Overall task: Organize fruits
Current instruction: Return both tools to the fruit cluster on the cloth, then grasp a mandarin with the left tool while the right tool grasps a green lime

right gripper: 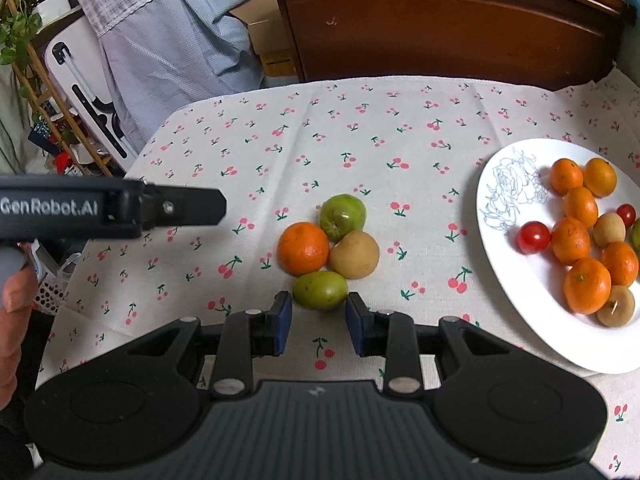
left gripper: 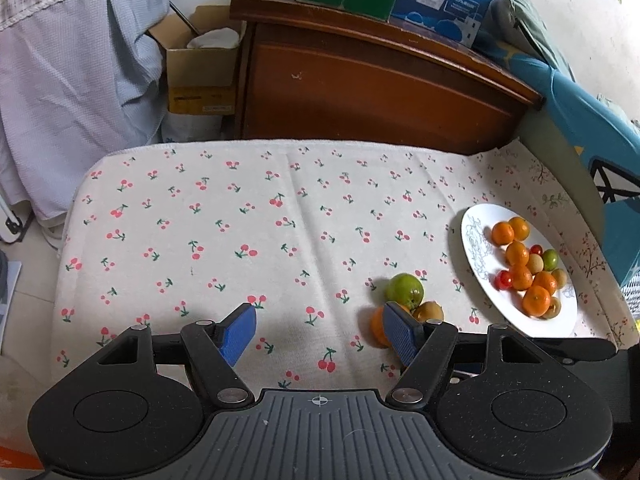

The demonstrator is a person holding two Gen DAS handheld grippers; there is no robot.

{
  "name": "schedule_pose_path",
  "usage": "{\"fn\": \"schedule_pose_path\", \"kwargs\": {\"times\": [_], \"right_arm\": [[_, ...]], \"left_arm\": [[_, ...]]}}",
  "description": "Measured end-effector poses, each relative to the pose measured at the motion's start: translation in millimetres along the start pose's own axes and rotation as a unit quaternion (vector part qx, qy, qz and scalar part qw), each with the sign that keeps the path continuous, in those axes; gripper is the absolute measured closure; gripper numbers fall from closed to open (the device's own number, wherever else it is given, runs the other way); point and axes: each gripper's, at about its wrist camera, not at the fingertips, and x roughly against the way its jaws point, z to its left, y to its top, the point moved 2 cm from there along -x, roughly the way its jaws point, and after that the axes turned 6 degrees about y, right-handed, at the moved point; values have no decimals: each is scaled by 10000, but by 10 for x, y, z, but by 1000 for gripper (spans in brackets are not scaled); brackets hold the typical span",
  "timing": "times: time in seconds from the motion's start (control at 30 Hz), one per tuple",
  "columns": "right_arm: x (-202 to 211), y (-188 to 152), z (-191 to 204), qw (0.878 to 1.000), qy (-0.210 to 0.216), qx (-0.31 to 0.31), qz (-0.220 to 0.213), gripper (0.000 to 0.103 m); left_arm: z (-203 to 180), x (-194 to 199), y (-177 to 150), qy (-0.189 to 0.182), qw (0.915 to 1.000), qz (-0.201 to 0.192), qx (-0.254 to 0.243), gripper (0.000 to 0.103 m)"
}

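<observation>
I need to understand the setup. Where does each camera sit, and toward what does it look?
Left wrist: sits on the left claw, looks down over the cherry-print tablecloth; its open blue fingers show.
Right wrist: sits on the right claw, looks down at the loose fruits; nearest is the small green fruit. The left claw and a hand show.
Shared: the white plate, the orange.

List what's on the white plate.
On the white plate: six small oranges, two cherry tomatoes, tan round fruits and a green fruit. The plate's right edge is cropped in the right wrist view.
</observation>
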Motion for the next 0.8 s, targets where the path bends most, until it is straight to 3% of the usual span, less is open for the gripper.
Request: {"fn": "schedule_pose_path", "kwargs": {"times": [0.23, 0.4, 0.43, 0.8], "right_arm": [[-3, 4, 21, 10000, 48, 50, 1, 65], [-25, -12, 48, 9998, -44, 180, -30, 67], [-25, -10, 44, 9998, -66, 188, -43, 73], [253, -30, -110, 9999, -152, 48, -4, 74]], "left_arm": [[-8, 11, -2, 49, 10000, -72, -21, 33], [-10, -16, -15, 2, 10000, -8, -4, 33], [-15, -18, -15, 10, 10000, -14, -19, 33], [-236, -155, -118, -138, 9994, 42, -316, 39]]}}
